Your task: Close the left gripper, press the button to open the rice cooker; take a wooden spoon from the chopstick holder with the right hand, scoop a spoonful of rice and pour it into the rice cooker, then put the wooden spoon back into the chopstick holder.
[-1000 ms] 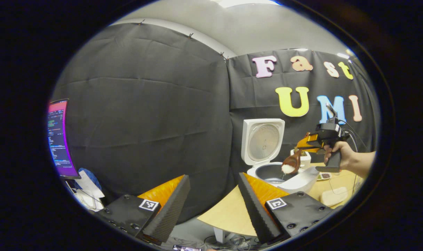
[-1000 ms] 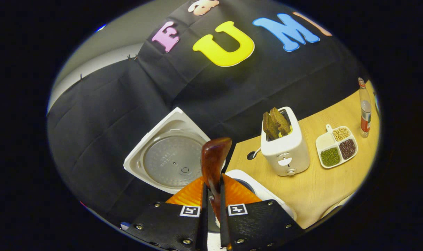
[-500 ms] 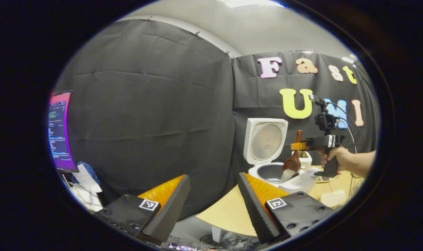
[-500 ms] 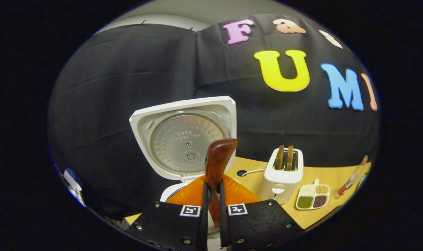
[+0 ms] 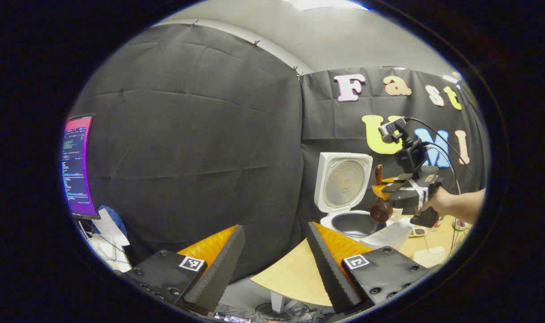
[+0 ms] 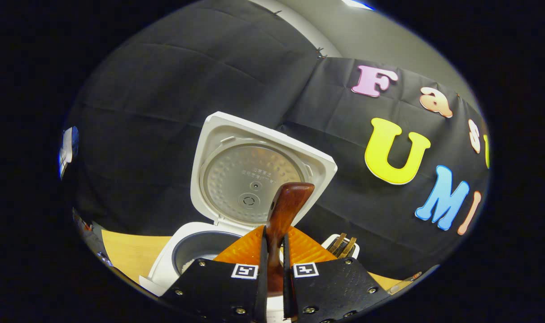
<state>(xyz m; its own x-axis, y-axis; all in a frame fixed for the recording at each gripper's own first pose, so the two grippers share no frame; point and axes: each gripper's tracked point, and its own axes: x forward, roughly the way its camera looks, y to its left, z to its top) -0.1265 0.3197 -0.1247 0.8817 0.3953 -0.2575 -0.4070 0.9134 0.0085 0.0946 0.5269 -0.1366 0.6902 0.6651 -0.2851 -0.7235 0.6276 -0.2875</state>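
Right gripper [image 6: 272,251], lower centre of the right gripper view, clenched on wooden spoon [image 6: 283,211] above the open rice cooker [image 6: 182,251] at lower left; left gripper [image 5: 274,260], bottom of the left gripper view, fingers spread, empty.

Both views are evenly lit from overhead, a ceiling light [image 5: 317,3] glaring white at twelve o'clock. Fisheye bending grows toward every rim, curving the counter [image 5: 295,273] edge. The monitor [image 5: 76,167] at nine o'clock glows oversaturated. The rice cooker [image 6: 254,172] lid's metal plate shows a soft sheen. Focus is sharp throughout, with little motion blur.
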